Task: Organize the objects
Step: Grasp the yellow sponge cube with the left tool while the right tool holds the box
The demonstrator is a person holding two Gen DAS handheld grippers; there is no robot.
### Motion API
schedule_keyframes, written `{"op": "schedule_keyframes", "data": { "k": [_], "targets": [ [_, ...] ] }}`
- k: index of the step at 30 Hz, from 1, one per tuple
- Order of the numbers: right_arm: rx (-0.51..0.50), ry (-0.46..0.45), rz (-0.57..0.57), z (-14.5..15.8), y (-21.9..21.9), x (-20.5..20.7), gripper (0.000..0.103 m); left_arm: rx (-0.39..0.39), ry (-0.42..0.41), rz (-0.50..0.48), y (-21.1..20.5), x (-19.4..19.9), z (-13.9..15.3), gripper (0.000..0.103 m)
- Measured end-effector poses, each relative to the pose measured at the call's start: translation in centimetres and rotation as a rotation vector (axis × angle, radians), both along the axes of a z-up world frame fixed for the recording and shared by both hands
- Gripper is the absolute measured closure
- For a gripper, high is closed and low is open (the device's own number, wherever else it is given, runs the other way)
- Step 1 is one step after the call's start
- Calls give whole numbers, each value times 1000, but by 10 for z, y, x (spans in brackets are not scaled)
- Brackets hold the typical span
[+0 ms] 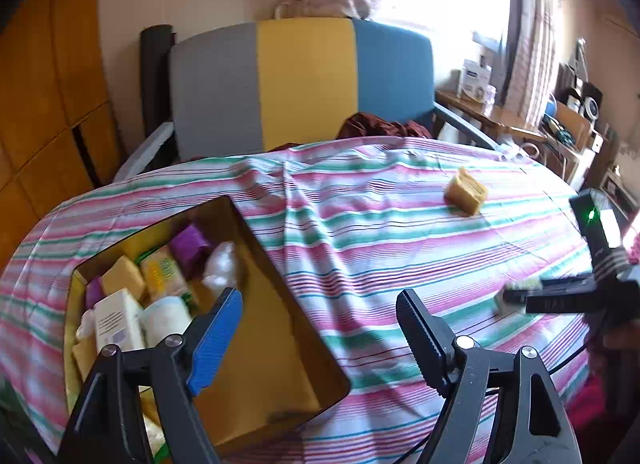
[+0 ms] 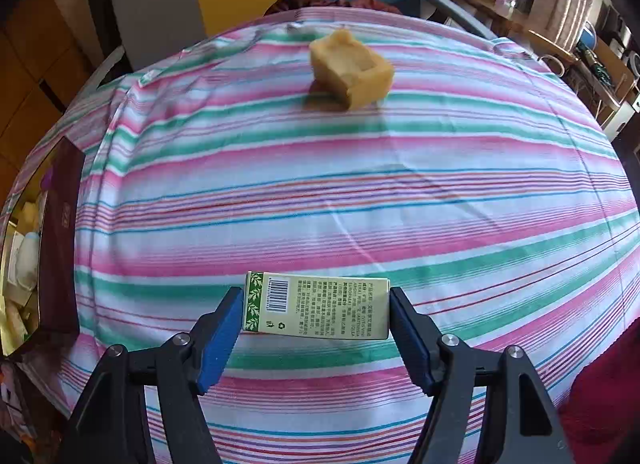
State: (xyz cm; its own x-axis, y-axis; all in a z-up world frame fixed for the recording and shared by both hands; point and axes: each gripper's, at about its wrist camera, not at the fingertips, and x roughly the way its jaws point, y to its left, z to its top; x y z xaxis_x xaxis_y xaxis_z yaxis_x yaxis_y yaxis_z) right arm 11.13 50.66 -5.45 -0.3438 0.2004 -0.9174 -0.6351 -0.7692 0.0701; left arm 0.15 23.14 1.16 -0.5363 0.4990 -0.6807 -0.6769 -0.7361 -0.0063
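A pale green box with a barcode (image 2: pixel 318 309) lies on the striped cloth between the fingers of my right gripper (image 2: pixel 316 314), whose pads touch both its ends. A yellow soap-like block (image 2: pixel 350 70) sits farther back on the cloth; it also shows in the left wrist view (image 1: pixel 466 192). An open gold-lined box (image 1: pixel 280 348) holds several small packages at its left end. My left gripper (image 1: pixel 320 318) is open and empty above the box's right edge. The right gripper (image 1: pixel 560 296) shows at the right of the left wrist view.
The striped cloth (image 2: pixel 360 204) covers a round table. A grey, yellow and blue chair back (image 1: pixel 304 80) stands behind it. A cluttered wooden shelf (image 1: pixel 568 124) is at the far right. The box's dark outer wall (image 2: pixel 60 248) is at the left.
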Motion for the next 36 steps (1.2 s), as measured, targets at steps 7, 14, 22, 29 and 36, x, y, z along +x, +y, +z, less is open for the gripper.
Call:
{"op": "schedule_keyframes", "data": {
  "k": [7, 14, 22, 29, 36],
  "targets": [
    [-49, 99, -188, 5, 50, 31, 30, -52, -4, -72, 55, -5, -6, 23],
    [-110, 101, -238, 0, 57, 36, 30, -98, -24, -156, 136, -19, -17, 23],
    [-159, 89, -195, -4, 53, 31, 30, -74, -275, -215, 233, -51, -36, 23],
    [-211, 90, -182, -10, 54, 32, 30, -6, -539, -148, 311, -78, -58, 19],
    [-244, 112, -179, -11, 57, 33, 30, -35, -590, -32, 366, -98, -86, 8]
  ]
}}
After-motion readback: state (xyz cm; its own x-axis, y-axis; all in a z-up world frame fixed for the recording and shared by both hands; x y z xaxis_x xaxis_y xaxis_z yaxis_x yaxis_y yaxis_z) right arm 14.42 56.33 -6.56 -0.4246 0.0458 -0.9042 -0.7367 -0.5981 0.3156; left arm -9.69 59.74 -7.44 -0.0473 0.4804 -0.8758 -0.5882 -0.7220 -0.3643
